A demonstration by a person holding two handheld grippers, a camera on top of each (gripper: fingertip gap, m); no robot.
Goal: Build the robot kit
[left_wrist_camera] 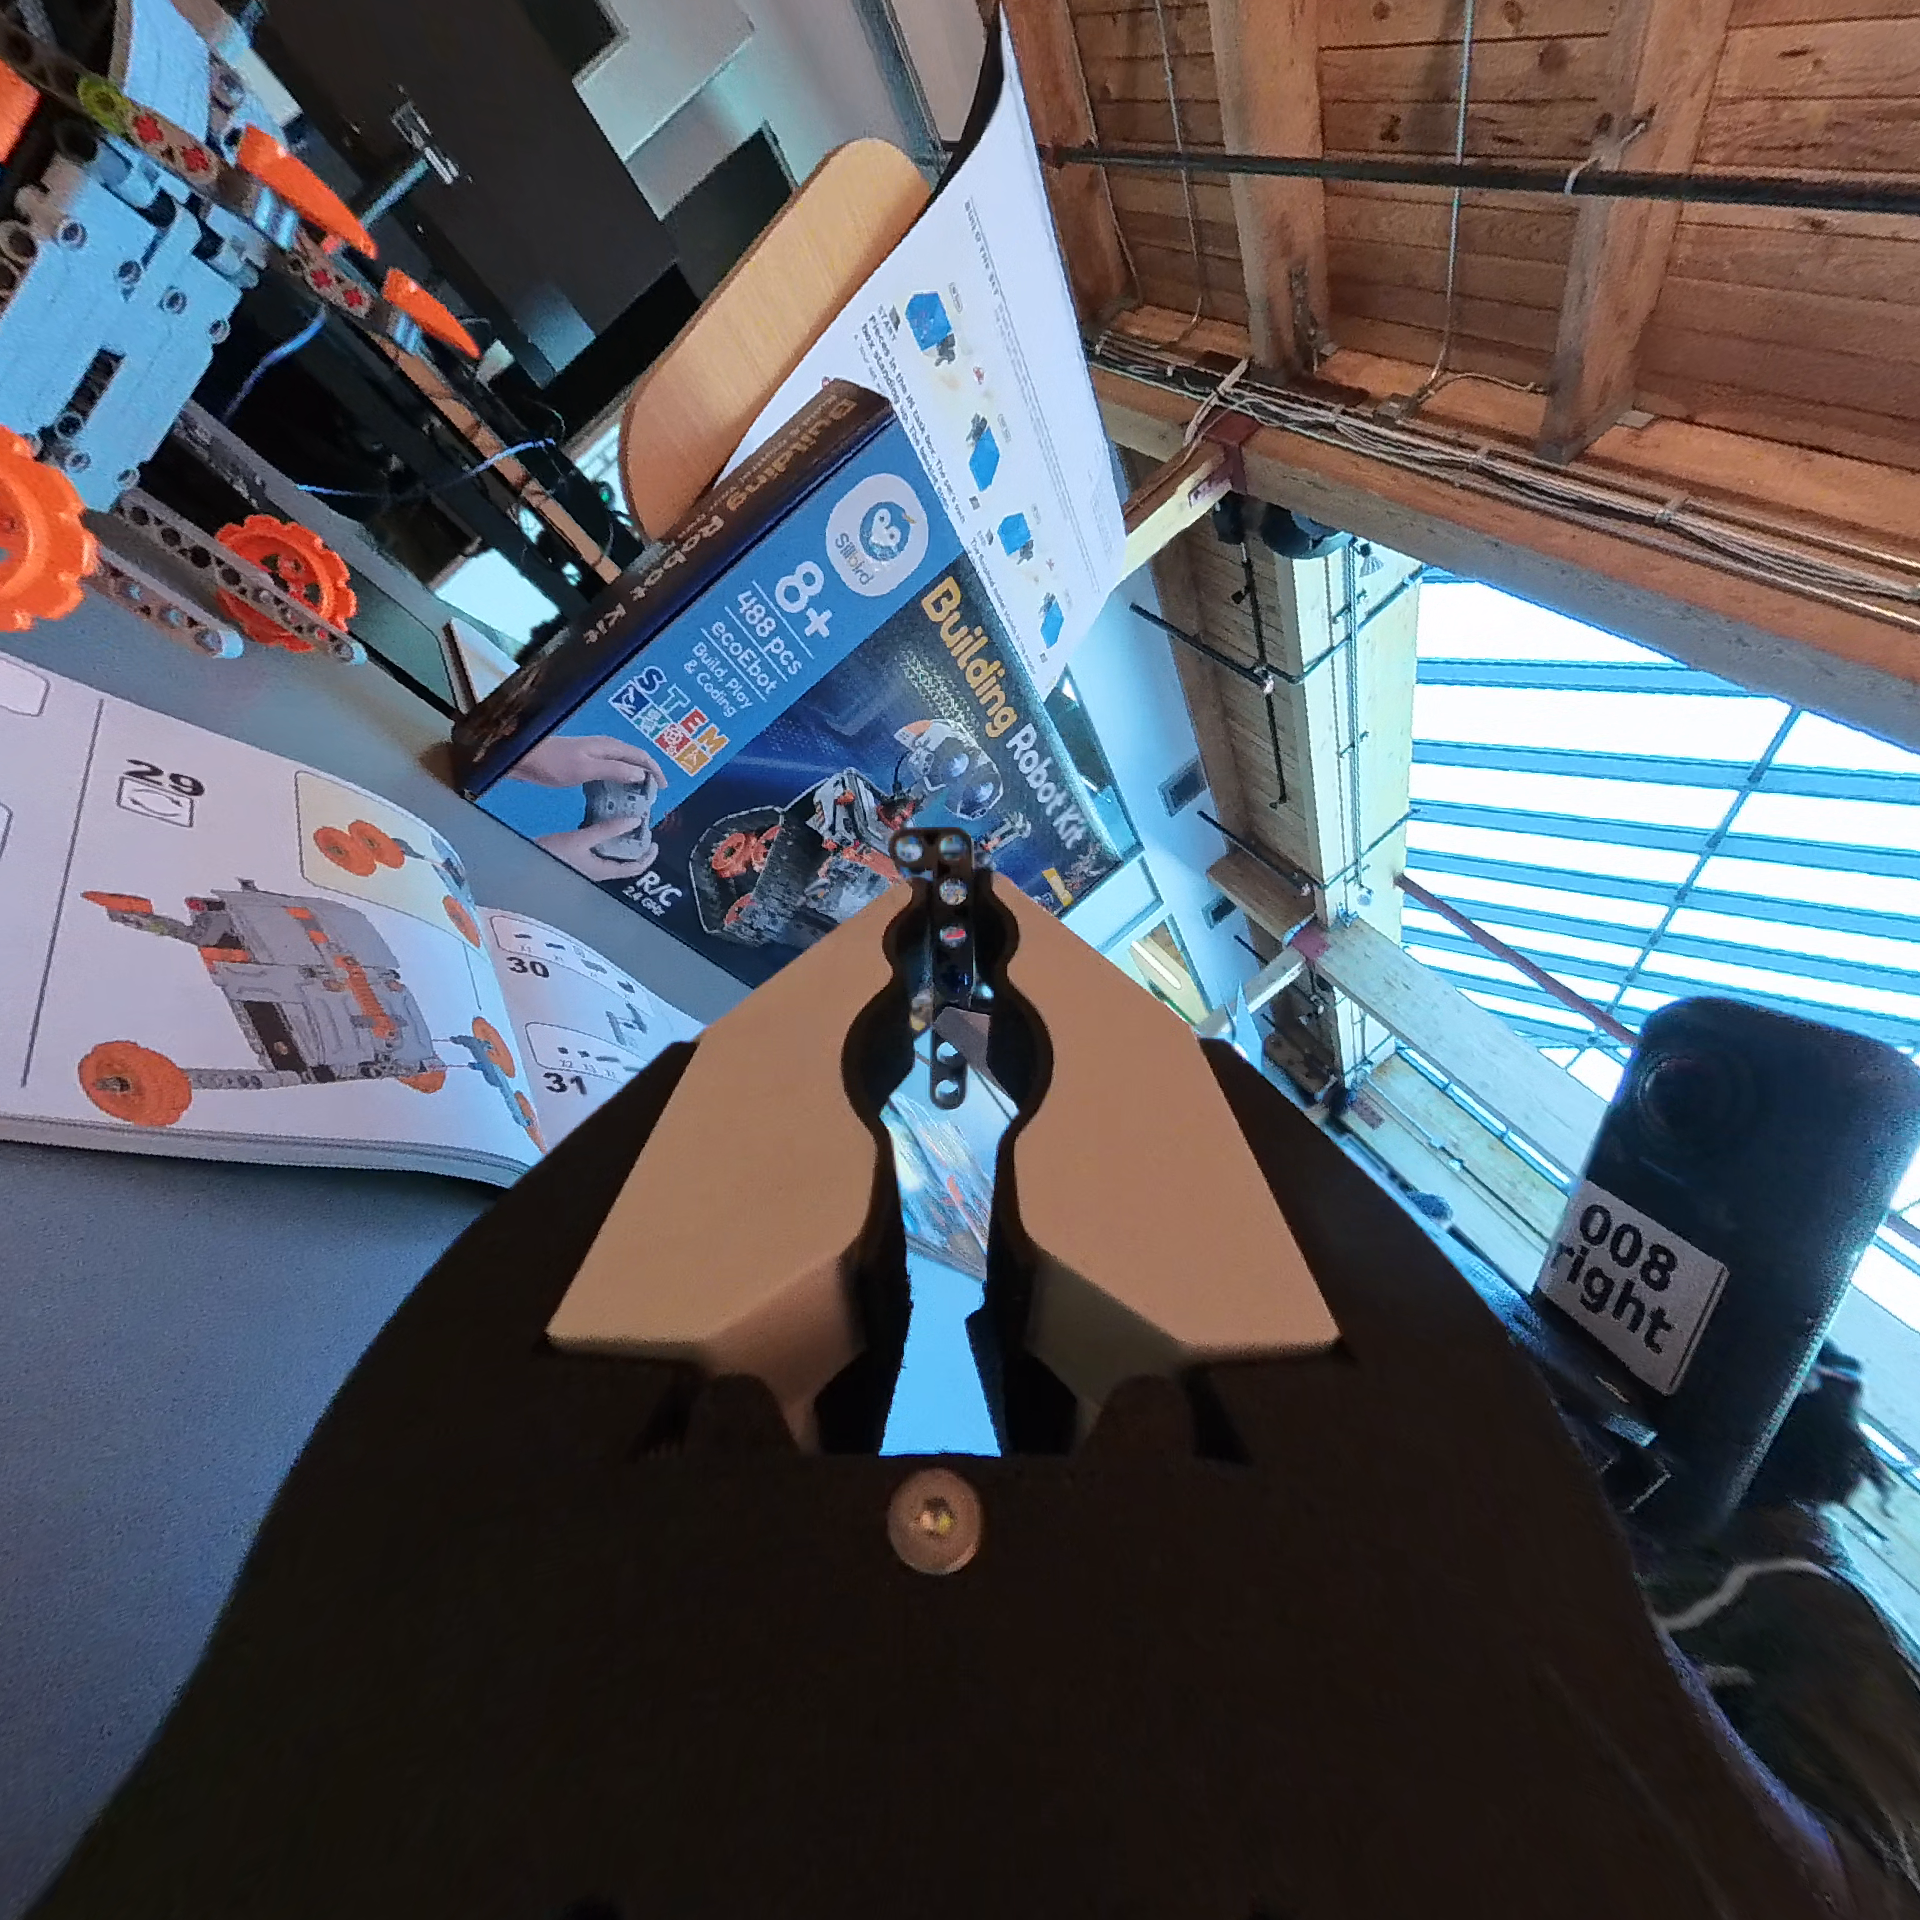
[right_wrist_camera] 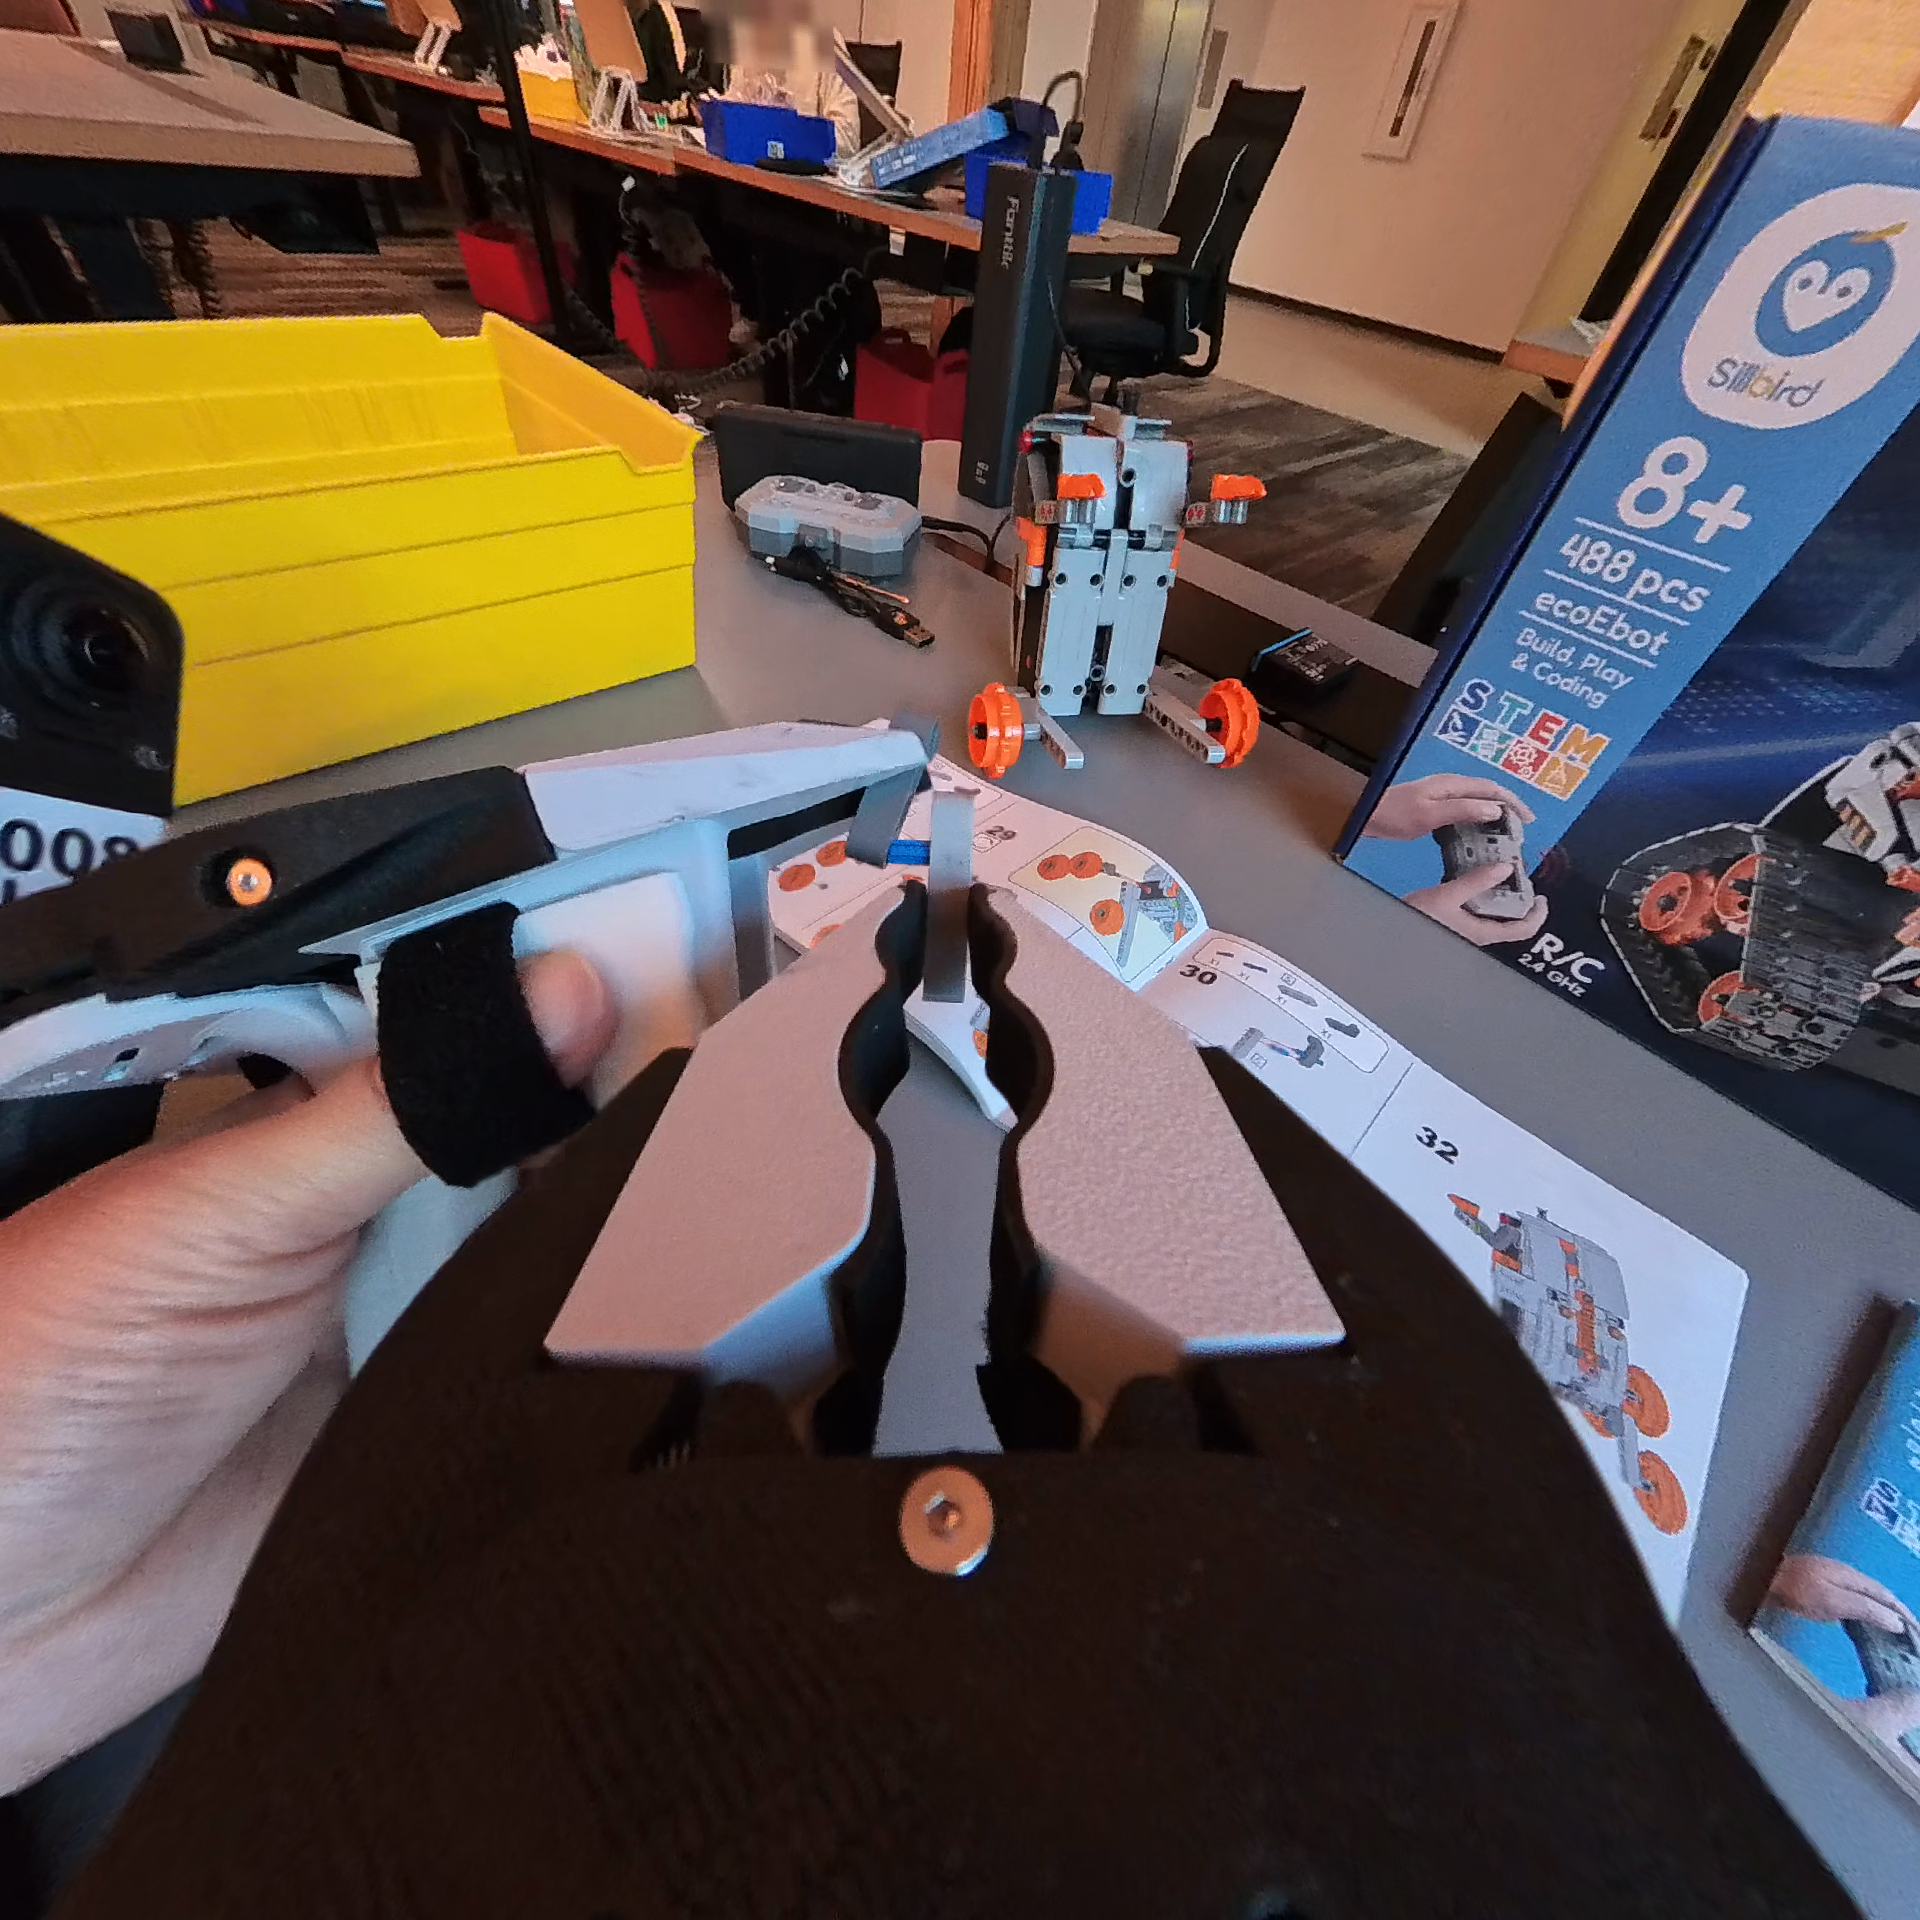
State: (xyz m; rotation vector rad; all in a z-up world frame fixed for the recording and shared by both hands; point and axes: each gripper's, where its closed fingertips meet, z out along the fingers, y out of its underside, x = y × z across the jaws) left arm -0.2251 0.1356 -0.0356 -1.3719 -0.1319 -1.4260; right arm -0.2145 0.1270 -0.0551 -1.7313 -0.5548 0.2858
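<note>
My left gripper (left_wrist_camera: 940, 896) is shut on a dark beam (left_wrist_camera: 943, 966) with a row of holes, held up in the air and standing between the jaws. In the right wrist view the left gripper (right_wrist_camera: 906, 771) comes in from the left, held by a person's hand (right_wrist_camera: 156, 1351). It holds its grey beam (right_wrist_camera: 883, 821), which carries a blue pin (right_wrist_camera: 907, 852). My right gripper (right_wrist_camera: 945, 899) is shut on a second grey beam (right_wrist_camera: 945, 914), upright and right beside the blue pin. Both are above an open instruction booklet (right_wrist_camera: 1299, 1049).
A grey and orange robot model (right_wrist_camera: 1107, 582) stands on the grey table (right_wrist_camera: 1278, 862) behind the booklet, and also shows at upper left (left_wrist_camera: 114, 281). A blue kit box (right_wrist_camera: 1662, 623) stands at right. A yellow bin (right_wrist_camera: 364, 520) and a grey remote (right_wrist_camera: 831, 525) are at left. The grippers are tip to tip, or close to it.
</note>
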